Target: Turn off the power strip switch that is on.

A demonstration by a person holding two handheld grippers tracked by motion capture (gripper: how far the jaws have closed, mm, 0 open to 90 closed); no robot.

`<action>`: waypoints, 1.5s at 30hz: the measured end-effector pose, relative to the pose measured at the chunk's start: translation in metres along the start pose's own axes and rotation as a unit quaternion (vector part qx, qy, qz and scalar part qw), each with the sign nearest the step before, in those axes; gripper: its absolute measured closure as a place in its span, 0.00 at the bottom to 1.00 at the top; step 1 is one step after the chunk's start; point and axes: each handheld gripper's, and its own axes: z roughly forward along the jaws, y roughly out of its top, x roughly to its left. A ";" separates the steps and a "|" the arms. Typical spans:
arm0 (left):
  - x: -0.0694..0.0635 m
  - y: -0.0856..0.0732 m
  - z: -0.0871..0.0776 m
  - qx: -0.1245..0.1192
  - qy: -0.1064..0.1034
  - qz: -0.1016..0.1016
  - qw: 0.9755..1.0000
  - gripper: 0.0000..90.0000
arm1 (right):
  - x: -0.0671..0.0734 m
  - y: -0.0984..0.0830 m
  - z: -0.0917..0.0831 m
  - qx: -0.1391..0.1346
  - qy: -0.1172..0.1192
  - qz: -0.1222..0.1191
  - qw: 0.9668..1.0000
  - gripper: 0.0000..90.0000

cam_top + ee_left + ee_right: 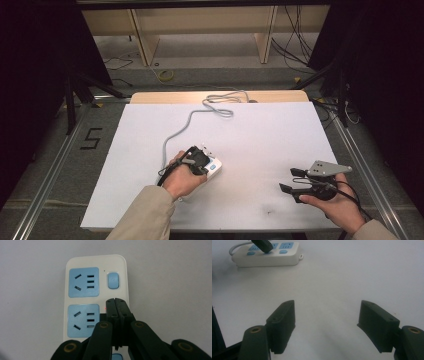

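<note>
Left tool clamped shut with nothing in it, tips pressing a switch on the white plastic power strip with blue sockets mid-counter — rigid, light, probably slides, grab its long sides — right tool wide open, empty.

Soft even light, mildly blurred

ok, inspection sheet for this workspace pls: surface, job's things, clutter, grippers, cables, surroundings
Surface: white board on a wooden table, bare.
Job's things: white power strip with blue sockets; a red light shows beside the jaw tips.
Clutter: nothing seen.
Grippers: left gripper shut, tips over the strip's switch column; right gripper open, apart, holding nothing.
Cables: strip's grey cord runs to the far edge, looped there.
Surroundings: dark curtains, floor cables, shelving behind.
</note>
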 end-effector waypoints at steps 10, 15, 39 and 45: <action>0.000 0.002 0.001 0.006 0.017 0.009 1.000 1.00 | 0.000 0.000 0.000 -0.001 0.000 0.000 1.000 0.33; 0.001 0.002 0.001 0.007 0.013 0.004 1.000 1.00 | 0.000 0.000 0.000 -0.001 0.000 0.000 1.000 0.33; -0.003 0.003 0.002 0.014 0.019 0.017 1.000 1.00 | 0.001 0.000 -0.001 -0.002 -0.001 0.000 1.000 0.33; -0.003 0.002 0.002 0.010 0.016 0.007 1.000 1.00 | 0.000 0.000 0.000 -0.001 -0.001 -0.002 1.000 0.33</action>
